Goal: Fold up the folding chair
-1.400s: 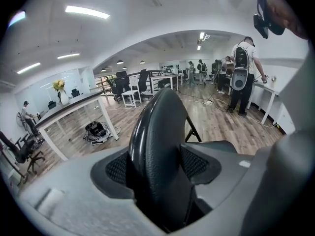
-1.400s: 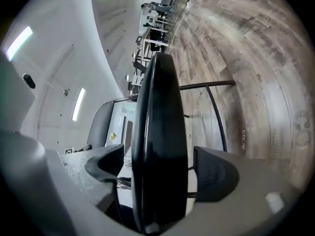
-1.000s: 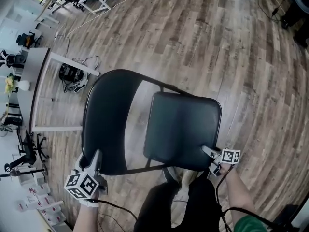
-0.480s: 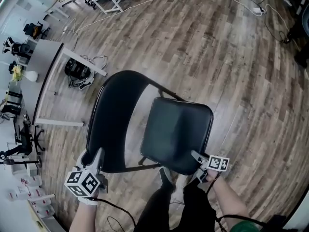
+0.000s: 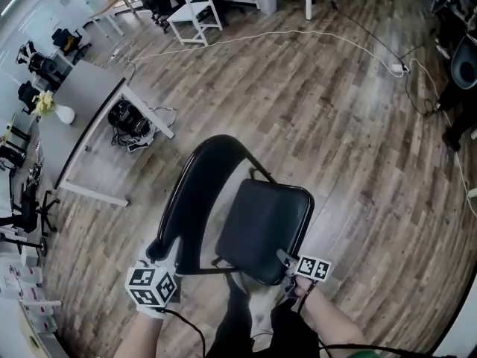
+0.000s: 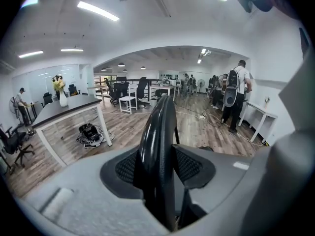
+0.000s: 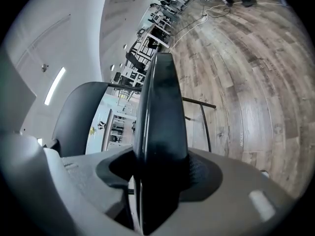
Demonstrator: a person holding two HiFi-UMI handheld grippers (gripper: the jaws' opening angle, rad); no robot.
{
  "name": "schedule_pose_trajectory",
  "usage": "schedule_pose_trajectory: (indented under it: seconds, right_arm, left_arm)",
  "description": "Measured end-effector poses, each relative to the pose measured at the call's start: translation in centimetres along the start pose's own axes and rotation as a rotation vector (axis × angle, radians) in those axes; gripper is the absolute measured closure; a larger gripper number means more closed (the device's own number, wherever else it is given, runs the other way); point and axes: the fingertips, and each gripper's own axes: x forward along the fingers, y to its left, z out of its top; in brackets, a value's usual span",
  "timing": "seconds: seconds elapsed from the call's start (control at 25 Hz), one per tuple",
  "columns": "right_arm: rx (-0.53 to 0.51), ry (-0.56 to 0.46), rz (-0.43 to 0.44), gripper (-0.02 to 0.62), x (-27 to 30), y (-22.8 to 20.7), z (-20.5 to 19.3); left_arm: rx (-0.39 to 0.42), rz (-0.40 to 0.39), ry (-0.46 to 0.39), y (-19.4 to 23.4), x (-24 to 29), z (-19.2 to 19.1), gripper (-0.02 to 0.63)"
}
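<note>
At 7 o'clock in the head view, the left tool (image 5: 165, 250) clamps the edge of the backrest (image 5: 190, 192). At 5 o'clock the right tool (image 5: 284, 258) pinches the front edge of the seat (image 5: 264, 233). Both sets of jaws have just been closing and are partway shut on the folding chair (image 5: 250, 200), mid-frame over the wood floor (image 5: 350, 125). Folding seems under way; next, seat and backrest need bringing together. The legs, the hinges and whether the feet touch the floor are hidden.
</note>
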Motion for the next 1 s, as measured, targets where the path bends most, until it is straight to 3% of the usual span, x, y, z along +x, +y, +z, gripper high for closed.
schedule_pose_trajectory:
  seconds: [0.6,1.0]
  right_arm:
    - [-0.03,-0.003,-0.104,0.355,3.9,10.4,-1.2]
    - [-0.05,-0.014,-0.168,0.364,7.3,18.7,-2.2]
  left_arm:
    - [-0.044,-0.048,0.009,7.5,-0.7,2.7,0.422]
    - [-0.082,-0.107,-0.009,9.9,-2.0,4.8,0.437]
